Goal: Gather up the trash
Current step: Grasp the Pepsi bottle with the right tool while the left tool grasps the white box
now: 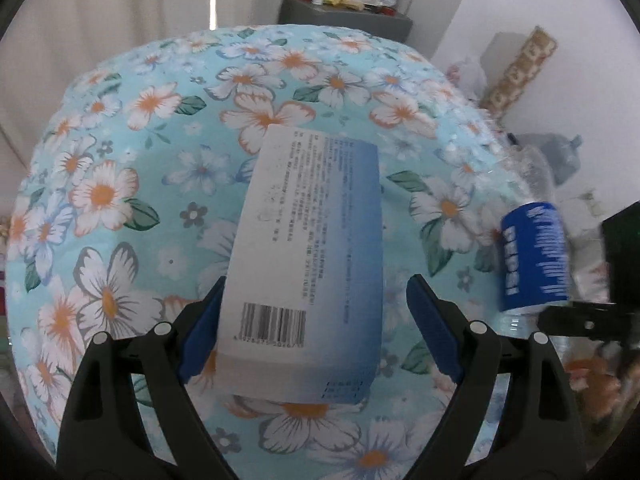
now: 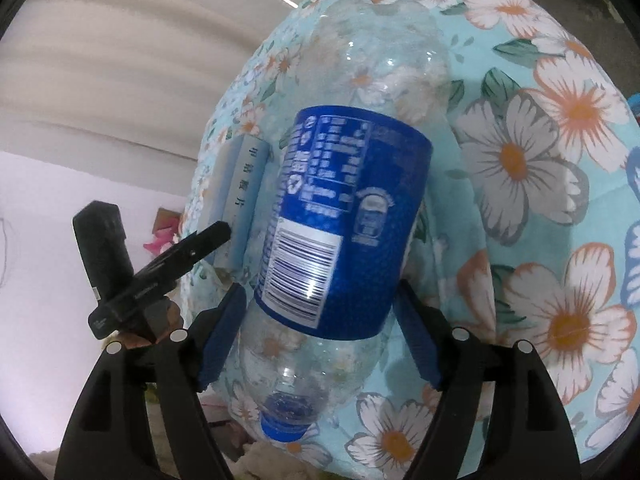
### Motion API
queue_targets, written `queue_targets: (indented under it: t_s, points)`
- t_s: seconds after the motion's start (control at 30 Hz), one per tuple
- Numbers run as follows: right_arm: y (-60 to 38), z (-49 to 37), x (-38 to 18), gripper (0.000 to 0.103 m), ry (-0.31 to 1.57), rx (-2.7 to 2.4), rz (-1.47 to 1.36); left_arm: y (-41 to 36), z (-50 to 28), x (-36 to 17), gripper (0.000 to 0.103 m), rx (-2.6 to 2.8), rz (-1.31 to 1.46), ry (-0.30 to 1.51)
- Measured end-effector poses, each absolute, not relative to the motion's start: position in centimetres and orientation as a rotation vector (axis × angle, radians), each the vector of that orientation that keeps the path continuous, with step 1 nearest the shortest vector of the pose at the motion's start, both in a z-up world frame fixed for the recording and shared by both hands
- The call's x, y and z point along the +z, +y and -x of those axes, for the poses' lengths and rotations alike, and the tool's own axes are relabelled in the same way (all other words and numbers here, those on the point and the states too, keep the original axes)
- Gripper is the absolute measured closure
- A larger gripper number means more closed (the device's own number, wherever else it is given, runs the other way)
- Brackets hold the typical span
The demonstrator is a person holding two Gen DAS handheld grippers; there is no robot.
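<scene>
A white and blue carton [image 1: 308, 264] with a barcode lies on the floral cloth [image 1: 120, 184]. My left gripper [image 1: 316, 328] is open around its near end; the left pad touches it, the right pad [image 1: 434, 332] stands clear. An empty clear Pepsi bottle [image 2: 348, 220] with a blue label lies between the blue pads of my right gripper [image 2: 320, 336], cap toward the camera. The pads press its sides. The bottle also shows at the right in the left wrist view [image 1: 534, 260]. The carton's edge [image 2: 244, 200] shows behind the bottle in the right wrist view.
The cloth covers a rounded surface. Behind it stands a grey cabinet [image 1: 344, 16] with a red bottle and packets on top. Bags and a large water jug [image 1: 564, 156] sit by the wall at right. The left gripper's body [image 2: 132, 276] shows left of the bottle.
</scene>
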State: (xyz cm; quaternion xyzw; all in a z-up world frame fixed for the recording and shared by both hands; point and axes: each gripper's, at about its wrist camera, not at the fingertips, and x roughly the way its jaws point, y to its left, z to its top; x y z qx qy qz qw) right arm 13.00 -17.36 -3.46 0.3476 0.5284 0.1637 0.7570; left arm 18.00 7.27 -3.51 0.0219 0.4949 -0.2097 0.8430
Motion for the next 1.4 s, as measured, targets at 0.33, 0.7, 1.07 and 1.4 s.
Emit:
queue_targets:
  t_s: [0.33, 0.7, 1.07, 1.4]
  points:
    - [-18.1, -12.2, -2.2, 0.035, 1.225, 0.454, -0.635, 6.7, -12.7, -3.2, 0.036, -0.439, -0.073, 1.028]
    - [-17.2, -8.7, -0.6, 0.026, 1.215, 0.325, -0.377, 7.2, -6.8, -4.2, 0.02, -0.484, 0.109, 1.092]
    - [-19.3, -8.9, -2.0, 0.026, 1.123, 0.16, -0.636, 4.5, -9.5, -4.5, 0.02, -0.373, -0.018, 1.044]
    - [-19.6, -8.4, -1.9, 0.042, 1.074, 0.144, -0.685, 3.0, -9.3, -5.1, 0.03, -0.313, -0.115, 1.019]
